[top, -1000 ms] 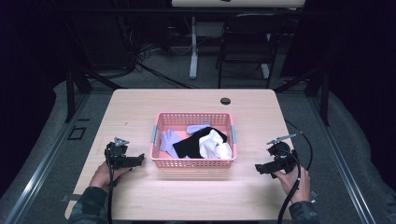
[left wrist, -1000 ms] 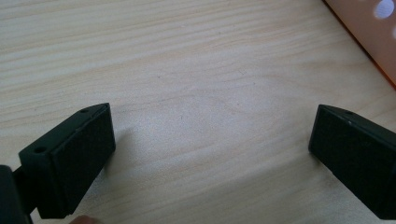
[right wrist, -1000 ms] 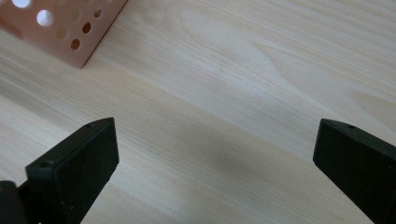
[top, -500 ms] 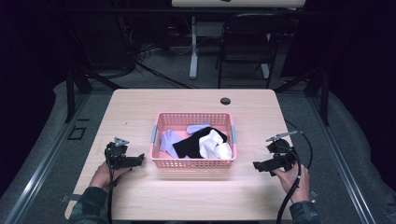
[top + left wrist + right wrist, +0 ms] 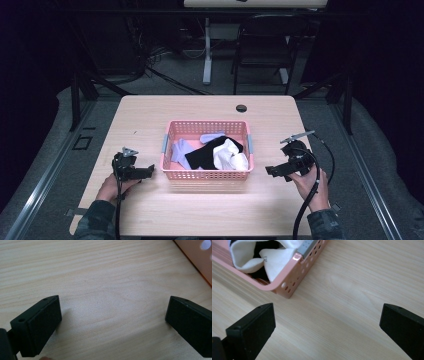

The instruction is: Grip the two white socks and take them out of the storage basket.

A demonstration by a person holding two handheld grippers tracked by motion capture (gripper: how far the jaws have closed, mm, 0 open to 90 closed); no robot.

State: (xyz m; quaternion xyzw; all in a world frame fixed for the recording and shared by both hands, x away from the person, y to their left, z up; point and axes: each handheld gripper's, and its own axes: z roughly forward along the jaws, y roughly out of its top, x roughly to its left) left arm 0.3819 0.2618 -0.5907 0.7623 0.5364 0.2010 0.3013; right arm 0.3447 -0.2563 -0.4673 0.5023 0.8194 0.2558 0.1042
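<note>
A pink plastic basket [image 5: 206, 174] sits mid-table and holds white [image 5: 229, 155], black [image 5: 207, 154] and lavender [image 5: 182, 151] cloth pieces. My left gripper [image 5: 146, 171] rests low on the table just left of the basket, jaws open and nothing between them [image 5: 113, 315]. My right gripper [image 5: 272, 171] is held to the right of the basket, pointing toward it, open and empty [image 5: 327, 327]. In the right gripper view the basket's corner [image 5: 291, 277] with white cloth [image 5: 272, 262] lies ahead at upper left. A sliver of the basket wall [image 5: 200, 257] shows in the left gripper view.
A small black round grommet [image 5: 241, 108] is set in the light wooden table [image 5: 150, 120] near its far edge. Bare tabletop lies in front of the basket. Chairs and desk legs stand on the dark floor beyond.
My right gripper has moved slightly left and down toward the basket's right front corner. The left gripper has stayed where it was.
</note>
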